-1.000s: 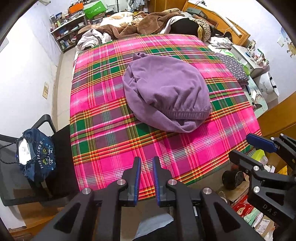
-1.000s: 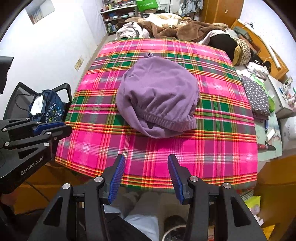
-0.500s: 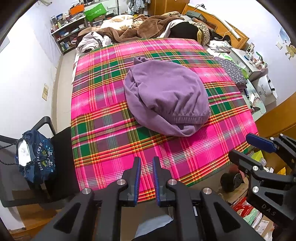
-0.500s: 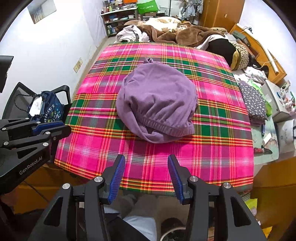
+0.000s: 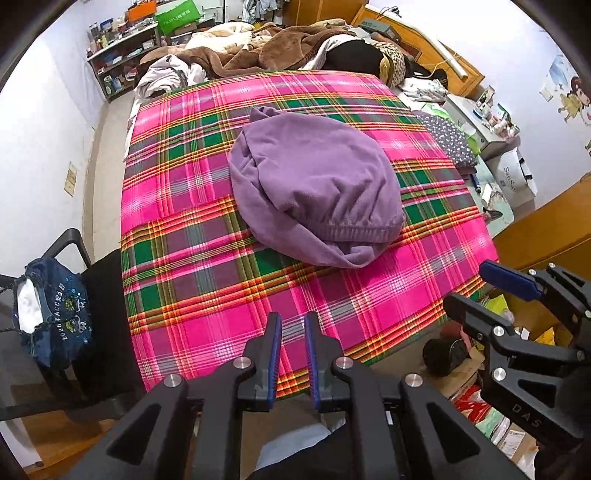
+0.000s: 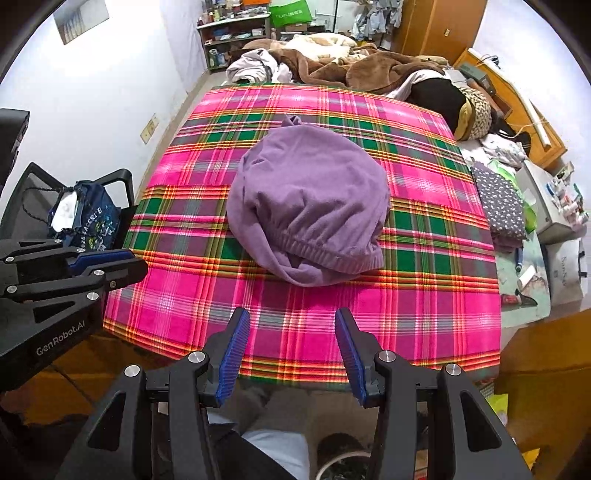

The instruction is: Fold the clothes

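The purple garment [image 5: 317, 192] is made of soft, matt fleece-like cloth with a ribbed, gathered hem. The plaid cloth [image 5: 207, 266] beneath it is seen as a thin woven fabric, smooth with a slight sheen. The left tongs [image 5: 292, 325] and right tongs [image 6: 291, 325] are built of matt black plastic, fastened with shiny metal bolts, and their blue pads [image 6: 232, 354] are finely ribbed. A fuzzy brown blanket [image 6: 384, 72] is piled behind. The wardrobe [image 6: 436, 27] is finished in smooth wood.
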